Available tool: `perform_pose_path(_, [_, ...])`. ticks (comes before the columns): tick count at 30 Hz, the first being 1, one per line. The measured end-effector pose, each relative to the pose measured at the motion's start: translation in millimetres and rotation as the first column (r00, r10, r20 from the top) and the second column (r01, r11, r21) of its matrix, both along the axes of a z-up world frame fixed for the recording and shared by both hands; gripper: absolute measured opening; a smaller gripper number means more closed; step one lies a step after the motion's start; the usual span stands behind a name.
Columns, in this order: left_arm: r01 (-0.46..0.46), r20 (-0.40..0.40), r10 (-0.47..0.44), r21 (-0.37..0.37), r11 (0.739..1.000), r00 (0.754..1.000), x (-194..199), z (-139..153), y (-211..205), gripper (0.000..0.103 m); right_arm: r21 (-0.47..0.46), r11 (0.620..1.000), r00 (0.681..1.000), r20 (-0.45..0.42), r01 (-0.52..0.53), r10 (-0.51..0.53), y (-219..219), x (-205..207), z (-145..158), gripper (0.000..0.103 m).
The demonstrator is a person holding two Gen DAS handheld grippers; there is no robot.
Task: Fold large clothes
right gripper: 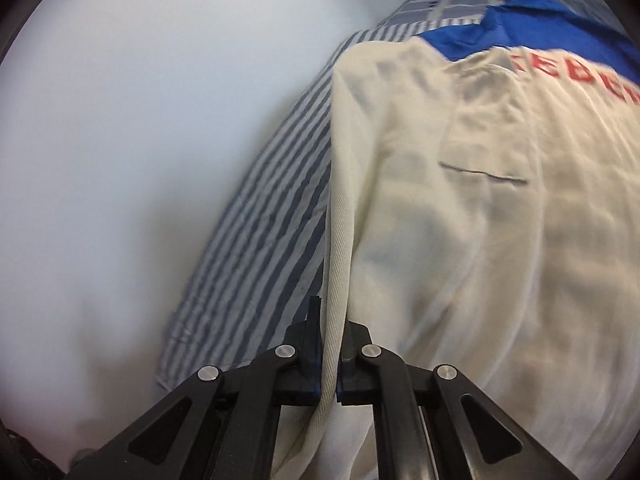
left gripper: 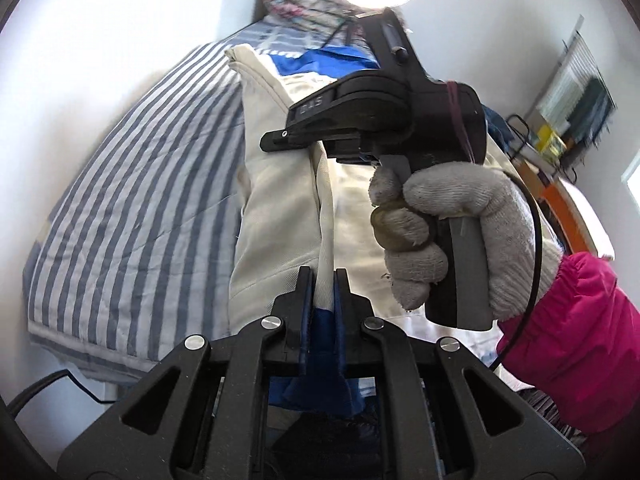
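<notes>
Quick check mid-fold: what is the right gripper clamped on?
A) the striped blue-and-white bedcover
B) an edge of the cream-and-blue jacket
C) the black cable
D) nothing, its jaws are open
B: in the right wrist view the right gripper pinches an edge fold of the cream-and-blue jacket.

Open room to the left of the striped bedding (left gripper: 132,200), between its edge and the bare white wall (left gripper: 120,60); same wide gap along the wall (right gripper: 140,120) in the right wrist view. Straight ahead of the left gripper (left gripper: 324,280), blocked: the right gripper (left gripper: 380,116) and its gloved hand (left gripper: 452,236) hang close in front, over the cream garment (left gripper: 280,208). Far end of the bed crowded by a floral bundle (left gripper: 300,0). Right side hemmed by a cluttered shelf (left gripper: 568,120).
</notes>
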State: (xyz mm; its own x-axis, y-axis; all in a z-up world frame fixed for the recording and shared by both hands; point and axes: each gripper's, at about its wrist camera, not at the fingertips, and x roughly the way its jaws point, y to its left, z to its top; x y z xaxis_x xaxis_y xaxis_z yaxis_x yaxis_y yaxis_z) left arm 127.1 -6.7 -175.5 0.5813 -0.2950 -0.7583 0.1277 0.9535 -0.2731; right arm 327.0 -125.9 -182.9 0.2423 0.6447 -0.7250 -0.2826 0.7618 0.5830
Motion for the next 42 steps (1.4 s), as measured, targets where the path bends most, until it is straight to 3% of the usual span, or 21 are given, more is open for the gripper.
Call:
perform_pose_path(5, [0.082,0.005,-0.082,0.019,0.996,0.997,-4.8,3.1,-38.0,0.008,0.14,0.982,0.991,-0.019,0.13,-0.129,-47.1,-22.4,-4.8,0.001])
perform_pose_path(8, [0.123,-0.003,-0.123,0.02,0.992,0.992,-6.7,2.1,-52.4,0.008,0.17,0.966,0.98,-0.048,0.197,-0.192,-71.1,-26.7,-12.4,0.001])
perform_pose_path(14, [0.217,-0.024,-0.217,0.004,0.976,0.976,-13.2,-0.8,-73.3,0.008,0.112,0.953,0.957,-0.103,0.281,-0.27,-98.6,-38.5,-30.7,0.001])
perform_pose_path(16, [0.227,-0.024,-0.227,-0.012,0.974,0.974,-15.1,-0.5,-69.0,0.008,0.054,0.957,0.954,-0.116,0.283,-0.276,-101.5,-40.6,-39.0,0.001])
perform_pose_path(21, [0.209,0.0,-0.21,-0.077,0.975,0.978,-26.1,14.4,-44.1,0.008,0.024,0.963,0.956,-0.125,0.269,-0.264,-103.4,-44.9,-41.8,0.002])
perform_pose_path(24, [0.139,0.012,-0.138,-0.07,0.988,0.99,-25.8,18.4,-19.7,0.008,-0.031,0.976,0.971,-0.09,0.218,-0.22,-97.0,-49.0,-28.0,0.015])
perform_pose_path(26, [0.091,-0.005,-0.092,-0.088,0.992,0.996,-17.6,14.8,-6.8,0.008,-0.073,0.976,0.978,-0.018,0.205,-0.207,-94.8,-48.7,-7.7,0.031])
perform_pose_path(28, [0.054,-0.03,-0.058,-0.106,0.993,0.998,-10.3,9.4,0.9,0.008,-0.085,0.976,0.98,0.035,0.199,-0.197,-97.1,-45.6,10.4,0.038])
perform_pose_path(34, [0.039,-0.06,-0.044,-0.083,0.996,0.997,4.2,-3.4,-8.7,0.008,-0.107,0.974,0.973,0.139,0.201,-0.186,-106.1,-10.5,53.4,0.047])
perform_pose_path(42, [0.054,-0.177,-0.075,-0.12,0.991,0.981,22.2,-42.8,-27.8,0.008,-0.125,0.975,0.967,0.203,0.184,-0.156,-115.2,46.8,54.5,0.063])
